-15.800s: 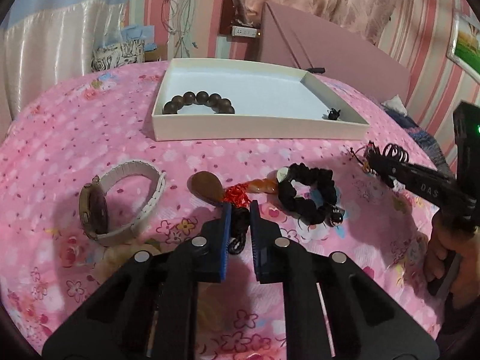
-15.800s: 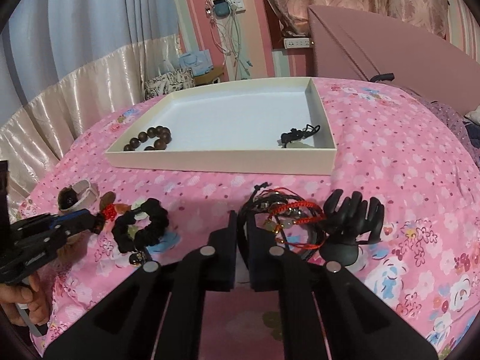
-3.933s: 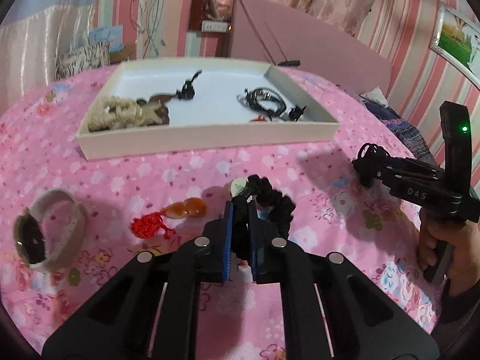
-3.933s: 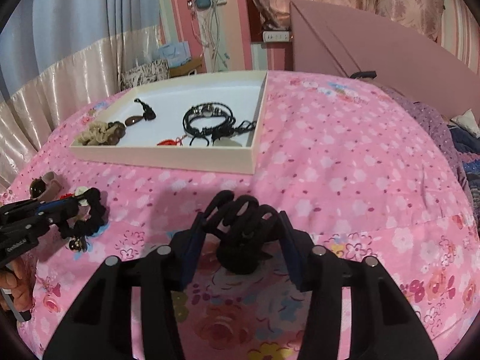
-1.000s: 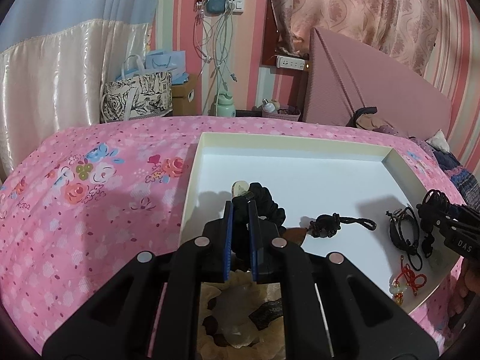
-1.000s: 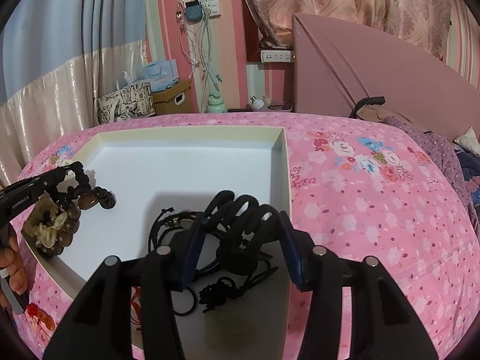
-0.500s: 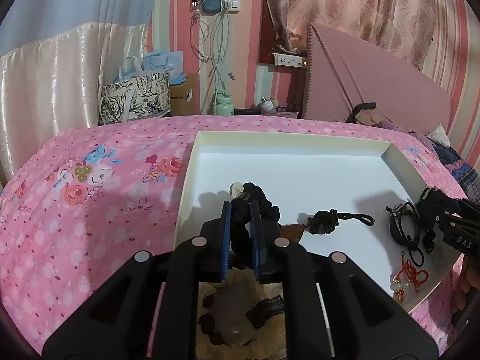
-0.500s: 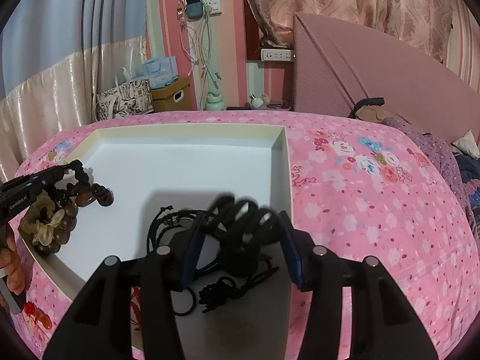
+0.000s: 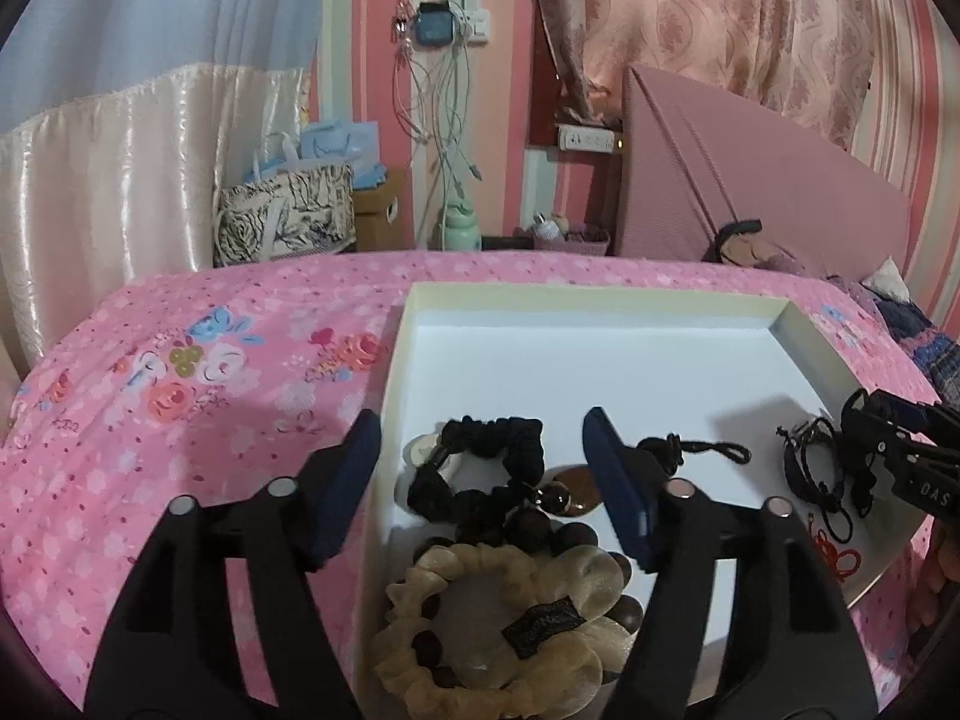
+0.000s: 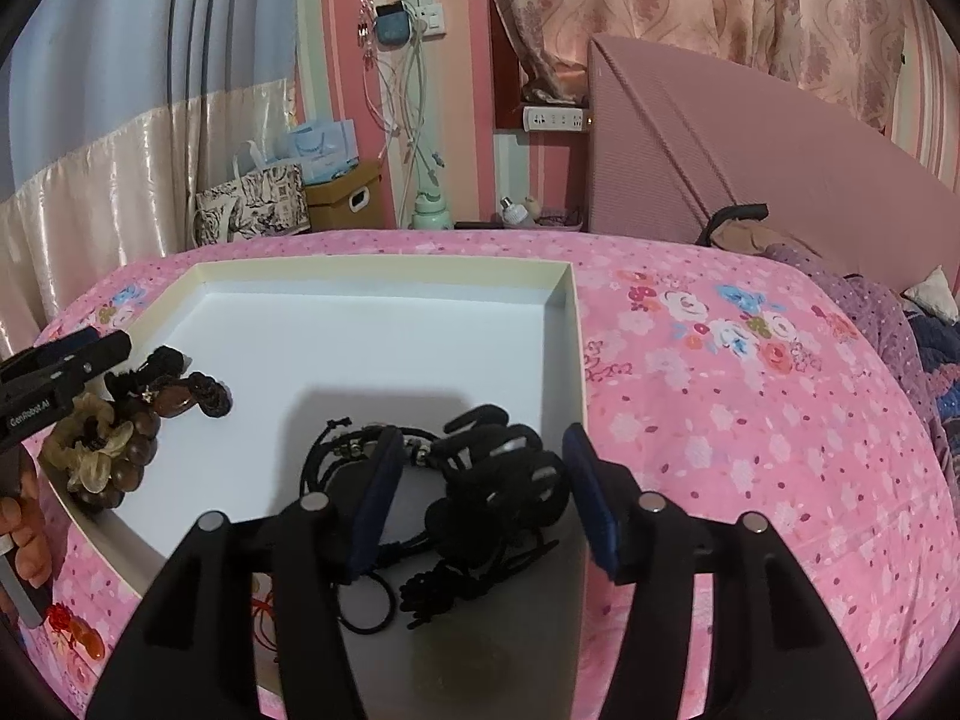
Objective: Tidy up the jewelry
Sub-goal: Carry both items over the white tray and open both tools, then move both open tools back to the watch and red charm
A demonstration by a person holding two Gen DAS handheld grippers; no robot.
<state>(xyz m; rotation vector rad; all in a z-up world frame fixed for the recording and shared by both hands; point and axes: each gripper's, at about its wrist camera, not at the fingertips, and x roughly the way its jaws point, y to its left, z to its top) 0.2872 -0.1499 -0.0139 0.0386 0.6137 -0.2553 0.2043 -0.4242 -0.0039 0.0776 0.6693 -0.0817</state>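
Half a second ago both tools were clamped on their loads; now both stand wide with nothing between the pads. The left tool has let go of the black ruffled fabric scrunchie, which lies on the floor of the shallow cream-walled white tray near its left wall, between the spread blue-padded fingers and touching neither. Just in front of it a cream gauze scrunchie lies over a bracelet of dark brown wooden beads, and a brown oval pendant on a black knotted cord rests just beside the black scrunchie. The right tool has likewise opened, and the black hand-shaped jewelry stand it was gripping lies tipped on the tray floor by the right wall, on top of a tangle of black cord bracelets. A red knotted charm sits near the tray's front edge. The tray rests on the bed's pink floral bedspread.
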